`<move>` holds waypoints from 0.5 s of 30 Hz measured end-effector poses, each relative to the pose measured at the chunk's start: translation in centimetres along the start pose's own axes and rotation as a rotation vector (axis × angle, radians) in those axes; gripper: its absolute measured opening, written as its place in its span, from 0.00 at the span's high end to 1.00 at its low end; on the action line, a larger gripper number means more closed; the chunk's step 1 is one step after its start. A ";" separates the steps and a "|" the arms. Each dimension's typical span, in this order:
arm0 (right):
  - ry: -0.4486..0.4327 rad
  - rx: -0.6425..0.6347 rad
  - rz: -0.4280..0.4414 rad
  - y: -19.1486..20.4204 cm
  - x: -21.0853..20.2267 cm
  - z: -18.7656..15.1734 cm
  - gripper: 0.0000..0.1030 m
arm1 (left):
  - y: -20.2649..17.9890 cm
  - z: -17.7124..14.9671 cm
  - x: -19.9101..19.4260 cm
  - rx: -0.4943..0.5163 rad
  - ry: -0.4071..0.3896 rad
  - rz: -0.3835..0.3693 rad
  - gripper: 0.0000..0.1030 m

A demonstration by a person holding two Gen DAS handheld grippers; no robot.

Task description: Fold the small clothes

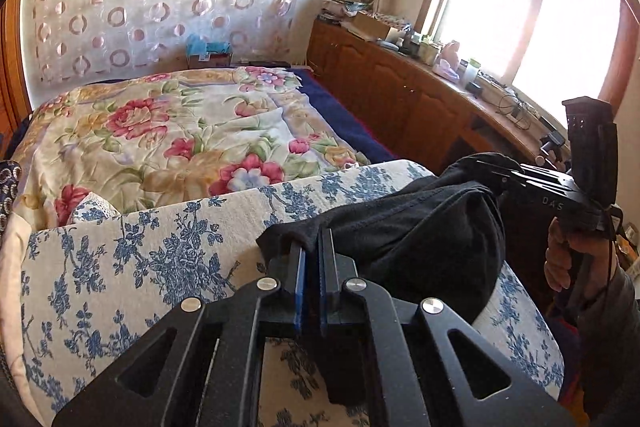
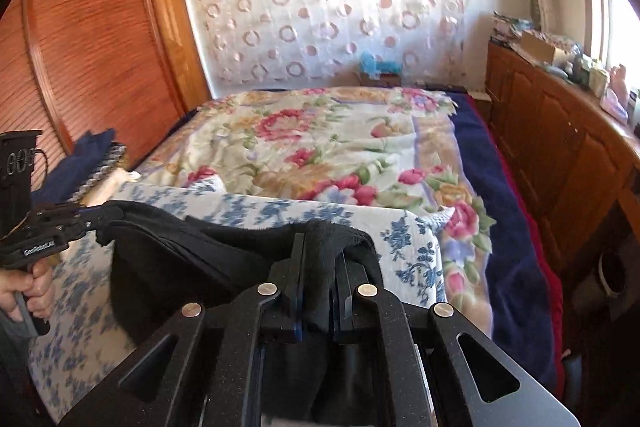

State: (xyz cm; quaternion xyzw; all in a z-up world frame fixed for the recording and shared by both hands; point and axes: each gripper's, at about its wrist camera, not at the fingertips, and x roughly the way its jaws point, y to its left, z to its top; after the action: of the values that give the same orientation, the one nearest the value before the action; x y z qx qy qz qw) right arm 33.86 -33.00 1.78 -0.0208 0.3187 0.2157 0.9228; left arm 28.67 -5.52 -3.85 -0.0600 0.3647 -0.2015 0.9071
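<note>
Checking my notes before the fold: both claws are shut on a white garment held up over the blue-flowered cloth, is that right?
Not quite: the garment is black, not white. The left wrist view shows the left claw pinching one end and the right claw the other, over the blue-flowered cloth. The rest stands.

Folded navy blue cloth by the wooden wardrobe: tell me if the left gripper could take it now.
Probably not yet. The left gripper is shut on the black garment, which the right gripper also clamps, so the folded navy blue cloth must wait until it lets go.
</note>
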 end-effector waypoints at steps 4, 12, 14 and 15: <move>-0.045 -0.016 -0.080 0.7 -0.7 1.2 0.70 | 0.3 0.3 0.3 0.010 -0.012 0.003 0.73; -0.089 -0.077 -0.038 2.7 -4.1 0.2 0.45 | 0.7 0.3 -1.9 0.030 -0.082 0.004 0.25; -0.062 -0.084 -0.021 2.7 -3.8 -0.8 0.32 | 0.5 -0.3 -1.3 0.056 -0.047 0.021 0.25; -0.040 -0.080 -0.025 2.3 -3.3 -1.2 0.31 | 0.5 -0.5 -0.7 0.056 -0.027 0.029 0.25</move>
State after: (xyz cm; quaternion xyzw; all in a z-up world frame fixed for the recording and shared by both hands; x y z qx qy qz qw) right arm 29.91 -32.35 3.04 -0.0571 0.2910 0.2169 0.9301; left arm 28.03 -4.77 -3.89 -0.0320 0.3474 -0.1978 0.9160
